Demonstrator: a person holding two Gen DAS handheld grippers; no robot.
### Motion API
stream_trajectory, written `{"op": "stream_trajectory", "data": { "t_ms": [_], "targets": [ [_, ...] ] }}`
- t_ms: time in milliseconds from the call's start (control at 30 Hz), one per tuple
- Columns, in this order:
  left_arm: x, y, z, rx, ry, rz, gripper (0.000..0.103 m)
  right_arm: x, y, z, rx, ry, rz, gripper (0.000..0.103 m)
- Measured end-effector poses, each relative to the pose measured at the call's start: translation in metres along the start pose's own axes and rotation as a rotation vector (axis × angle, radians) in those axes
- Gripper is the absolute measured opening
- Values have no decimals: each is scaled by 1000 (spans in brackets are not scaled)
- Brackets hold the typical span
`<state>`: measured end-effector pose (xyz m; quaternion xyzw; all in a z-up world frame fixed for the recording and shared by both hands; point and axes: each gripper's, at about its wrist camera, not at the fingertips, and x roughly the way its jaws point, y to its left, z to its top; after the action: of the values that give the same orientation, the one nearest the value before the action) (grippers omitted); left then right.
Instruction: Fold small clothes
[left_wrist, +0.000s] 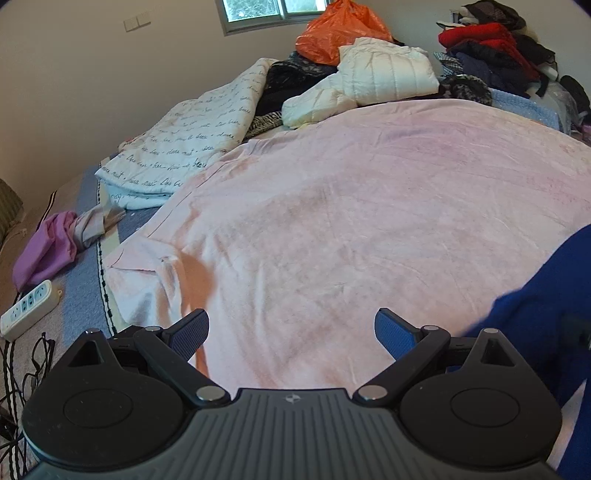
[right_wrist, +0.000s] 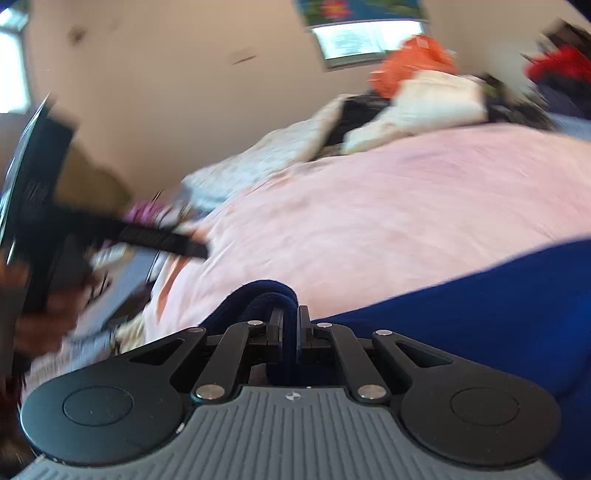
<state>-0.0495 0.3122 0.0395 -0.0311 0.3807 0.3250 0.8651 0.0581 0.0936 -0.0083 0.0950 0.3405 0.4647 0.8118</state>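
One blue garment (right_wrist: 480, 295), one pink blanket (left_wrist: 369, 203), two grippers (left_wrist: 291, 332).

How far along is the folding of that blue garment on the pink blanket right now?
Barely started. Done: nothing looks folded yet; the blue garment lies loosely over the pink blanket. In hand: the right claw is shut on a bunched edge of it, while the left claw hangs open over the blanket, holding nothing. Left: all the folds, and the purple garment by the bed's edge looks untouched.
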Motion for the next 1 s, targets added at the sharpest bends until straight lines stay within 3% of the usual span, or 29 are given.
{"op": "stream_trajectory", "data": {
  "t_ms": [67, 100, 267, 333, 433, 567, 700, 767, 833, 867, 900, 933, 1000],
  "targets": [
    [1, -9, -3, 28, 5, -10, 97, -9, -47, 3, 211, 11, -120, 23],
    [2, -13, -4, 38, 9, -15, 97, -13, -62, 1, 242, 32, -153, 27],
    [6, -30, -10, 69, 37, -42, 97, -35, -84, -9, 279, -8, -142, 37],
    [5, -39, -11, 80, 37, -58, 97, -36, -80, -5, 248, -29, -155, 37],
    [0, -57, -14, 119, 25, -86, 97, -25, -67, 5, 170, -32, -167, 50],
    [-3, -83, -16, 164, 4, -119, 97, -4, -44, 27, 48, -34, -179, 56],
    [-2, -103, -21, 192, 9, -155, 97, 29, -25, 45, -5, 63, -158, 80],
    [0, -111, -27, 209, 19, -163, 97, 47, -5, 44, -123, 95, -217, 82],
    [3, -118, -33, 229, 36, -165, 97, 62, 5, 42, -224, 109, -306, 77],
    [4, -120, -36, 236, 42, -171, 97, 66, 4, 41, -248, 109, -351, 60],
    [6, -123, -38, 242, 48, -175, 97, 68, -2, 41, -235, 113, -376, 32],
    [8, -125, -39, 249, 52, -174, 97, 64, -13, 42, -174, 104, -372, 18],
    [11, -128, -42, 257, 58, -172, 97, 41, -42, 41, 5, 43, -326, 6]
  ]
}}
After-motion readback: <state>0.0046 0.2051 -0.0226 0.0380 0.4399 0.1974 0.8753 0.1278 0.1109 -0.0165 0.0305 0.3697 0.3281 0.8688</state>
